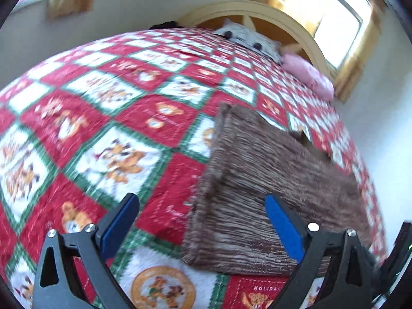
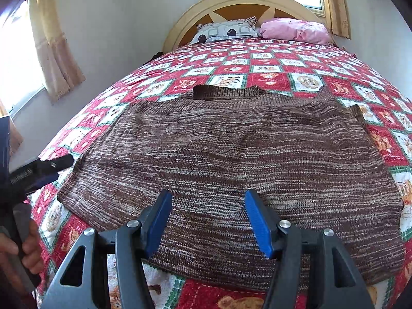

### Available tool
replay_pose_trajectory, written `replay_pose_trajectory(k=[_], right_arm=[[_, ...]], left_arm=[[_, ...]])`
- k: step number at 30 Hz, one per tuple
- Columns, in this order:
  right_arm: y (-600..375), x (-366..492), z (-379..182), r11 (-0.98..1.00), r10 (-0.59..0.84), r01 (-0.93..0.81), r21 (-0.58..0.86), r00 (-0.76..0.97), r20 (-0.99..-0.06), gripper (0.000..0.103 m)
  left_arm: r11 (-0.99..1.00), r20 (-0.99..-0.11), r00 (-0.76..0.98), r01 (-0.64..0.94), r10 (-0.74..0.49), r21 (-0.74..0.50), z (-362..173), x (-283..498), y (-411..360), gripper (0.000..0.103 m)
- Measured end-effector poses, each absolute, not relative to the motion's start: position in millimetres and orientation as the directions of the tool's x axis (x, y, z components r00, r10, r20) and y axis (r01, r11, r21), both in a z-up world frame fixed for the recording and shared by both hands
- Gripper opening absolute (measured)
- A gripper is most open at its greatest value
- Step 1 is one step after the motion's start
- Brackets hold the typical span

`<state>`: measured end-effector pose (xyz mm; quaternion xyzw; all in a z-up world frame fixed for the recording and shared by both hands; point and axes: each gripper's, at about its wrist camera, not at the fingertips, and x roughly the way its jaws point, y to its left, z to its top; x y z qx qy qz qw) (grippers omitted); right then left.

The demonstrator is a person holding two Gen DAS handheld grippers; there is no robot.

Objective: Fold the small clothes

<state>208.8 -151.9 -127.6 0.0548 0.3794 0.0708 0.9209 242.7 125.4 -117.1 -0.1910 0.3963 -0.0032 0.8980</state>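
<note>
On the quilt (image 2: 270, 77) the brown sweater (image 2: 231, 149) lies, sleeves hidden, under both empty, parted grippers (image 1: 202, 211) (image 2: 208, 211).

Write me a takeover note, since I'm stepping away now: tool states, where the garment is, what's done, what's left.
Left tool: open, empty, over the brown knit garment's left edge.
Right tool: open, nothing gripped, above the near hem.
Garment: spread flat on the red checked quilt, neck toward the headboard.
Done: laid out; whether a fold has been made is unclear.
Left: grip the edges, fold it.
</note>
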Motion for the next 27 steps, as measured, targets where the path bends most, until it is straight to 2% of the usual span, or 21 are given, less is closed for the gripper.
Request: replay_pose_trajectory(k=[1, 3, 5, 9, 11, 19, 20, 21, 23, 27], right_arm=[[-150.9, 208.8, -127.7, 0.985, 0.168, -0.09, 0.148, 0.702, -0.692, 0.061], [-150.9, 209.1, -127.6, 0.984, 0.171, -0.09, 0.151, 0.702, -0.692, 0.061], [-154.2, 208.2, -127.6, 0.982, 0.182, -0.091, 0.166, 0.702, -0.688, 0.061], [-158.2, 208.0, -127.9, 0.978, 0.199, -0.094, 0.187, 0.702, -0.684, 0.061], [-158.5, 208.1, -128.1, 0.978, 0.199, -0.094, 0.187, 0.702, -0.684, 0.061], [-158.7, 208.5, -128.2, 0.977, 0.201, -0.095, 0.19, 0.702, -0.683, 0.061], [-158.8, 208.5, -128.2, 0.977, 0.202, -0.095, 0.191, 0.702, -0.683, 0.061], [-158.9, 208.5, -128.2, 0.977, 0.202, -0.095, 0.191, 0.702, -0.683, 0.061], [-158.8, 208.6, -128.2, 0.977, 0.202, -0.095, 0.191, 0.702, -0.683, 0.061], [-159.0, 208.5, -128.1, 0.977, 0.202, -0.095, 0.191, 0.702, -0.683, 0.061]], left_arm=[[0.926, -0.714, 0.683, -0.153, -0.154, -0.345, -118.5, 240.5, 125.8, 0.099], [0.926, -0.731, 0.665, -0.162, -0.153, -0.341, -125.0, 238.2, 124.3, 0.089], [0.913, -0.746, 0.642, -0.174, -0.178, -0.368, -132.7, 231.0, 121.8, 0.084], [0.91, -0.736, 0.659, -0.195, -0.154, -0.365, -129.7, 209.3, 114.1, 0.083], [0.883, -0.734, 0.659, -0.233, -0.165, -0.407, -129.6, 194.8, 114.0, 0.079], [0.807, -0.692, 0.678, -0.252, -0.246, -0.534, -134.2, 191.8, 110.7, 0.079], [0.783, -0.669, 0.694, -0.249, -0.267, -0.571, -135.3, 194.8, 112.0, 0.075], [0.76, -0.654, 0.698, -0.245, -0.293, -0.602, -137.3, 199.6, 112.5, 0.064], [0.717, -0.629, 0.691, -0.228, -0.357, -0.658, -143.9, 212.1, 109.5, 0.05], [0.753, -0.634, 0.703, -0.216, -0.322, -0.622, -148.1, 225.1, 99.2, 0.024]])
